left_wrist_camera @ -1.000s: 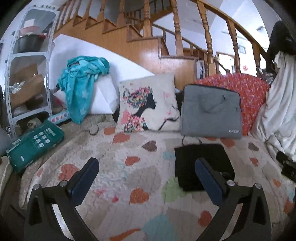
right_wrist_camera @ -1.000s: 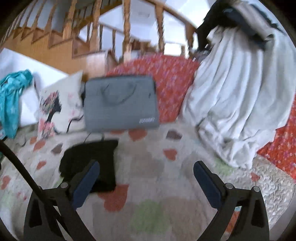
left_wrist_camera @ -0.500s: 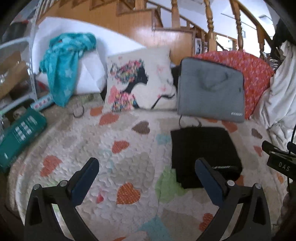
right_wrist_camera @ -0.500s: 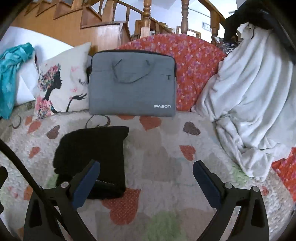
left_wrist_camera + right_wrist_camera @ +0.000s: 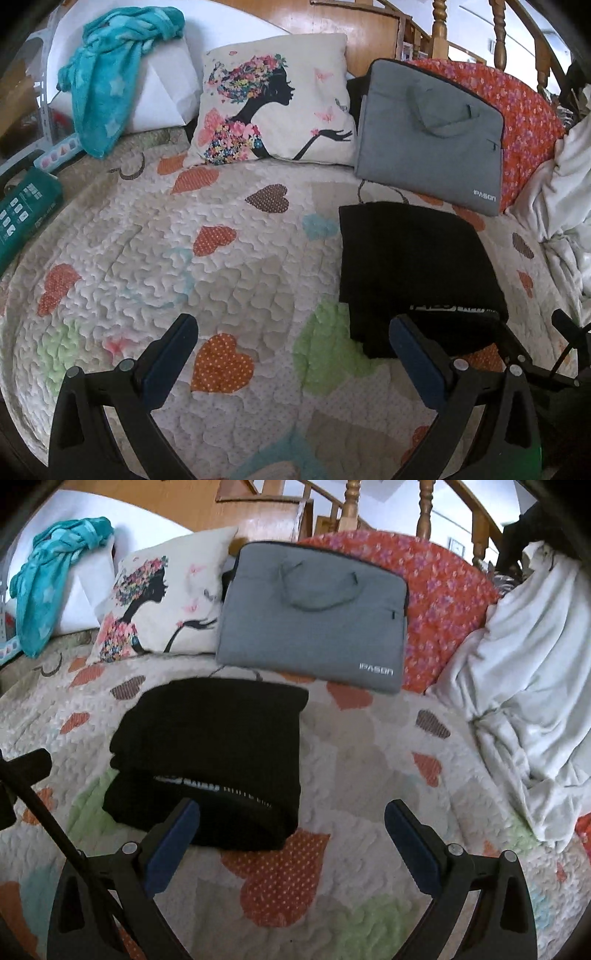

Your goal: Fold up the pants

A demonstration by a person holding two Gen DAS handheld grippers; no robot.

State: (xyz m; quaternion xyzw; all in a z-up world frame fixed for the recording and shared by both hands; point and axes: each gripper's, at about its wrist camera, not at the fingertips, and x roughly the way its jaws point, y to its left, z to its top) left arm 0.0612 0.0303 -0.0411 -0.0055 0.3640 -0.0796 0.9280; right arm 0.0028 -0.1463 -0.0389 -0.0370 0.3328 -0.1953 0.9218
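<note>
Black pants (image 5: 218, 753) lie folded into a compact rectangle on the heart-print quilt (image 5: 147, 258), just in front of the grey laptop bag (image 5: 314, 613) (white lettering along one fold). Left gripper (image 5: 291, 343) and right gripper (image 5: 291, 823) hover above the quilt, jaws spread wide, holding nothing.

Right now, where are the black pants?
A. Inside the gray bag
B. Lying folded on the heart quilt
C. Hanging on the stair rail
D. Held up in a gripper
B: the black pants lie folded flat on the heart quilt, in front of the gray bag; both grippers are open and empty.
</note>
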